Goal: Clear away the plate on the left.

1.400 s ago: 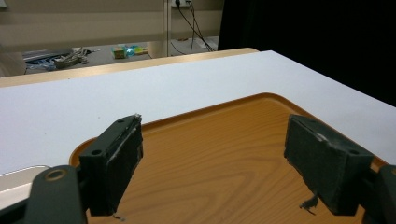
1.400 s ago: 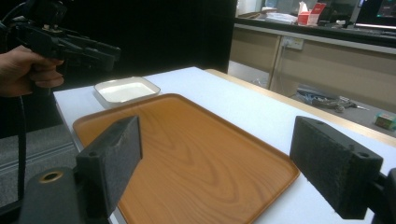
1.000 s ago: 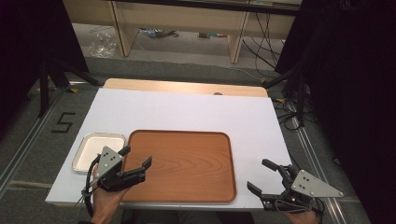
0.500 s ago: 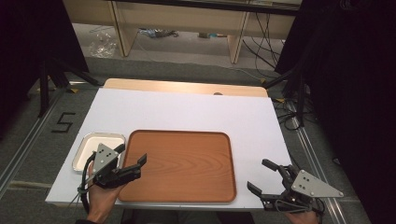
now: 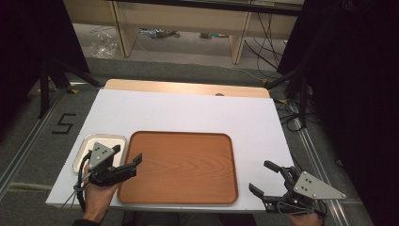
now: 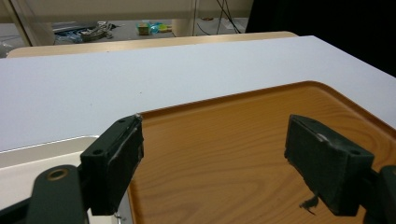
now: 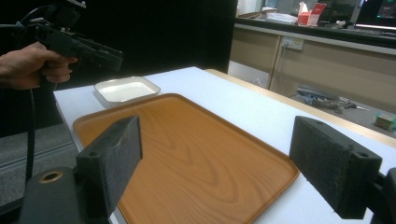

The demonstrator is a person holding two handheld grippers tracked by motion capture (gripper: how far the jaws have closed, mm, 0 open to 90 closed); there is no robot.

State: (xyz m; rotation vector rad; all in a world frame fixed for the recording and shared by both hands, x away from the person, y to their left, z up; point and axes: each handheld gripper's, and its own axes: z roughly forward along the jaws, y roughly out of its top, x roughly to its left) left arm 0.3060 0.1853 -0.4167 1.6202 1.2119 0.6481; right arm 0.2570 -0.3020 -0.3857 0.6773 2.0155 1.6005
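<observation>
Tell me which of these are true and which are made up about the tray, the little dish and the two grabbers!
1. The wooden tray has nothing on it. True.
2. The small white dish sits inside the tray. False: it sits on the white table, beside the tray's left edge.
3. The left gripper is squeezing the dish. False: its fingers are open and hold nothing, up over the tray's left edge.
4. The right gripper is open. True: its fingers are spread apart near the tray's right corner.
5. A cup stands on the table. False: just the tray and dish.
</observation>
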